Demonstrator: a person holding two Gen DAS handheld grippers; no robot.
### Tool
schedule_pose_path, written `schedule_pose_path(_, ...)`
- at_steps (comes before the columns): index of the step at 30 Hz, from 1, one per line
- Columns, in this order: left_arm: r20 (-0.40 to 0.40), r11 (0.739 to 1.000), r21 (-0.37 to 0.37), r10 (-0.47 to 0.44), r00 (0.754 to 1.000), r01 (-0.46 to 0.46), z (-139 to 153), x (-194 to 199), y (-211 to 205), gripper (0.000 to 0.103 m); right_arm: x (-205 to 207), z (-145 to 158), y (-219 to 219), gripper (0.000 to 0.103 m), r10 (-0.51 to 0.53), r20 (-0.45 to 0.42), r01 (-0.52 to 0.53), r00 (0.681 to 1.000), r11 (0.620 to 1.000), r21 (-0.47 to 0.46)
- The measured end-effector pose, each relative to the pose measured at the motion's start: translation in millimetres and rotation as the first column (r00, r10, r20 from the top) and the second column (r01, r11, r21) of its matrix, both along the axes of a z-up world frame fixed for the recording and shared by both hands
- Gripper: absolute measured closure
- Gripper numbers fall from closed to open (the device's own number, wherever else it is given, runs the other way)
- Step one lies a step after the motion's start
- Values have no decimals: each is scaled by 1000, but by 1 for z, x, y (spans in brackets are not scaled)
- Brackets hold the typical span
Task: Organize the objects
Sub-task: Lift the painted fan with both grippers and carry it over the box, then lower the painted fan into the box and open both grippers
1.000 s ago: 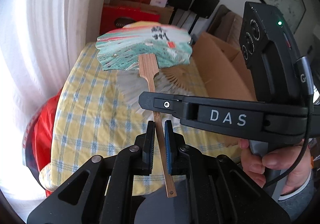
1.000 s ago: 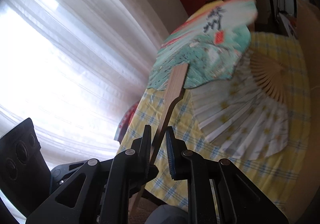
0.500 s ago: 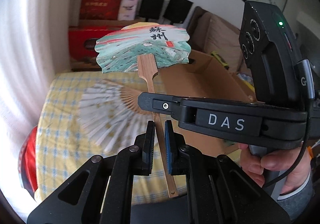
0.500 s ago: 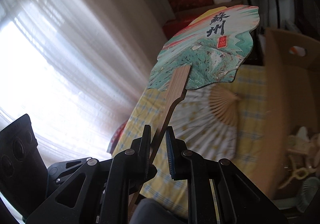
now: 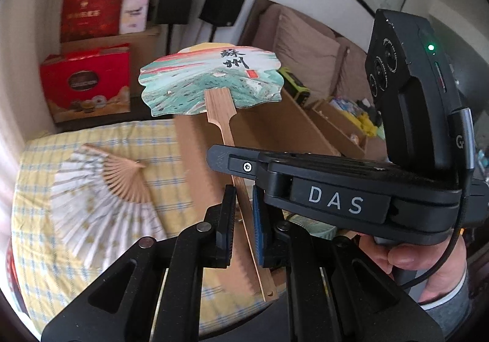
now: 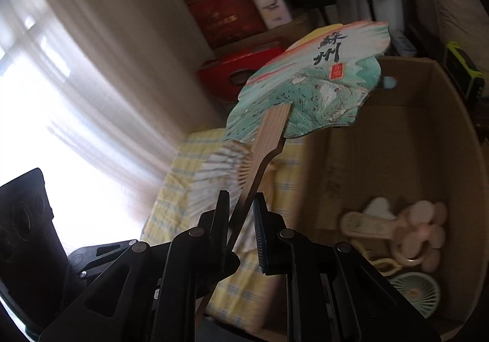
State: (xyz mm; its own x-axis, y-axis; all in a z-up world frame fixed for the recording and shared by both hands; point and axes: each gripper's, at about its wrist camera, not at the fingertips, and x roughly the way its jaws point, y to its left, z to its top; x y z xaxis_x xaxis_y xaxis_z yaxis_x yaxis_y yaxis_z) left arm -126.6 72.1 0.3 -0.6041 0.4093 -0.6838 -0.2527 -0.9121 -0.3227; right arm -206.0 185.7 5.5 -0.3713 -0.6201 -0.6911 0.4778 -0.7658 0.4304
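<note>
- We hold the paddle fan [image 5: 211, 81] in the air, above the near edge of the cardboard box [image 6: 406, 140], clear of the checked cloth [image 5: 101, 134] on the bed.
- The left gripper [image 5: 243, 213] has its jaws narrow on the thin wooden handle [image 5: 241, 198]; the right gripper [image 6: 241, 213] grips the same handle with narrow jaws.
- We judge the fan light, with a stiff flat blade that catches air and can bend at its edge.
- The handle is thin and smooth, so it can turn between the pads; the place to hold is near the wide part under the blade.
- The white folding fan [image 5: 101, 201] lies open on the cloth; it looks fragile.
</note>
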Motion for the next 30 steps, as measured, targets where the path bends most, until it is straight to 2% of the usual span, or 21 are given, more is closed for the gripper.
schedule_pose_path(8, 23, 998, -33, -59, 998, 60, -11, -21, 51, 92, -12, -3, 51, 88, -79, 29, 79, 996, 997, -9)
schedule_pose_path(15, 69, 996, -20, -82, 994, 83, -32, -38, 73, 93, -26, -23, 82, 88, -116, 91, 118, 989, 993, -18)
schedule_pose_path(24, 94, 994, -78, -66, 993, 73, -43, -56, 88, 92, -45, -41, 92, 88, -111, 139, 114, 984, 993, -10)
schedule_pose_path(30, 132, 996, -65, -49, 990, 58, -53, -63, 88, 92, -52, -49, 90, 88, -82, 146, 84, 986, 996, -3)
